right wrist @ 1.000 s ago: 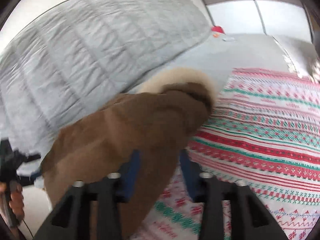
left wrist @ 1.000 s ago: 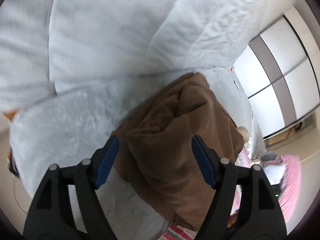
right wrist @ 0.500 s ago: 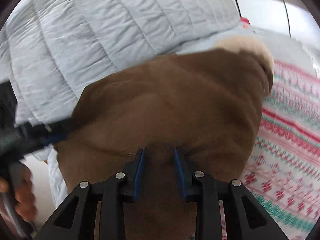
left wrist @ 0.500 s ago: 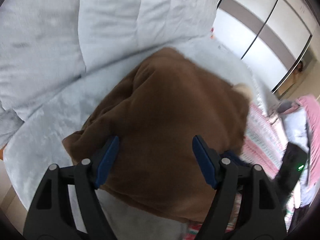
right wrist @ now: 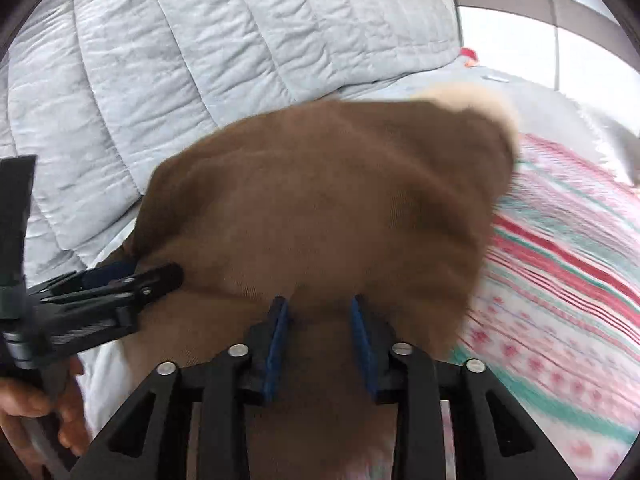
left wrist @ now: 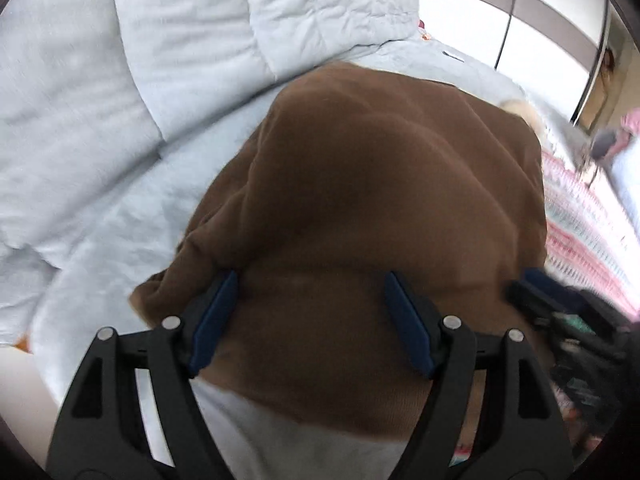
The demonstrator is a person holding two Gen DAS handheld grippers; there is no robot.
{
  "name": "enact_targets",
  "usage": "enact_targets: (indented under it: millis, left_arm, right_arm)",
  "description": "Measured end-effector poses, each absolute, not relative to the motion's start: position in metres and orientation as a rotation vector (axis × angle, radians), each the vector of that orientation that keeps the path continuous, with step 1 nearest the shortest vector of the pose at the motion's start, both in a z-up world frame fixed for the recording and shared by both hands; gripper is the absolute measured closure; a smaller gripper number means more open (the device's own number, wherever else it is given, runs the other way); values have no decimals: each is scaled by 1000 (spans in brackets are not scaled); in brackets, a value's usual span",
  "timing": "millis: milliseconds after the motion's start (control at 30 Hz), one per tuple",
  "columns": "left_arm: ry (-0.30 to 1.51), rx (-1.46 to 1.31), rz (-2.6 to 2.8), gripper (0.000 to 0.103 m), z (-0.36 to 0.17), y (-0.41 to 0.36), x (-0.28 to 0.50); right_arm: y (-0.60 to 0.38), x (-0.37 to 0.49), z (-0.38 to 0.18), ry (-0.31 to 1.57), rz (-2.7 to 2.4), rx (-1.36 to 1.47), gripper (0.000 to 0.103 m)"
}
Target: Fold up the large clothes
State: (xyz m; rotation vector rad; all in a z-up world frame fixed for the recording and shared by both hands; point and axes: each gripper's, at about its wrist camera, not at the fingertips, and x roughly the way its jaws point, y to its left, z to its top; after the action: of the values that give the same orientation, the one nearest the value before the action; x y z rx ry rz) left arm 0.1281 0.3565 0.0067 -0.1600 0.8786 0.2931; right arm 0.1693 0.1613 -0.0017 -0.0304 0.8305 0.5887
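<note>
A bulky brown coat (left wrist: 380, 184) with a cream fur trim (left wrist: 520, 110) lies folded in a heap on the bed. It also fills the right wrist view (right wrist: 328, 208), fur trim (right wrist: 468, 96) at the far end. My left gripper (left wrist: 310, 300) is wide open, its blue pads (left wrist: 212, 320) resting over the coat's near edge. My right gripper (right wrist: 320, 316) has its jaws narrowed on a pinch of the brown coat's near edge. The left gripper also shows in the right wrist view (right wrist: 120, 284) at the coat's left side.
A pale grey quilted duvet (left wrist: 160, 60) is bunched up behind and left of the coat. A red, green and white patterned blanket (right wrist: 560, 280) covers the bed to the right. White wardrobe doors (left wrist: 500, 12) stand beyond. A hand (right wrist: 24, 408) holds the left gripper.
Both grippers have moved in close to the coat. The coat has been laid down flatter on the bed. The right gripper's jaws have closed onto its near edge.
</note>
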Motion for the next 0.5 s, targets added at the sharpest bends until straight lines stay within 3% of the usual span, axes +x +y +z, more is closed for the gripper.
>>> enact_targets:
  millis: [33,100,300,500]
  left_arm:
    - [874,-149,306,27,12,353,121]
    - [866,-162,329,26,24,349,104]
    - [764,-136,414,25,62,329,27]
    - [668,-79,395,18,91,298,-51]
  right_arm:
    - [153,156,6,820,587,-20,35]
    - [130,122,22,776,605,-5,23]
    - [87,51,42,725,585,-14,22]
    - [70,-8,60,696,574,-53,19]
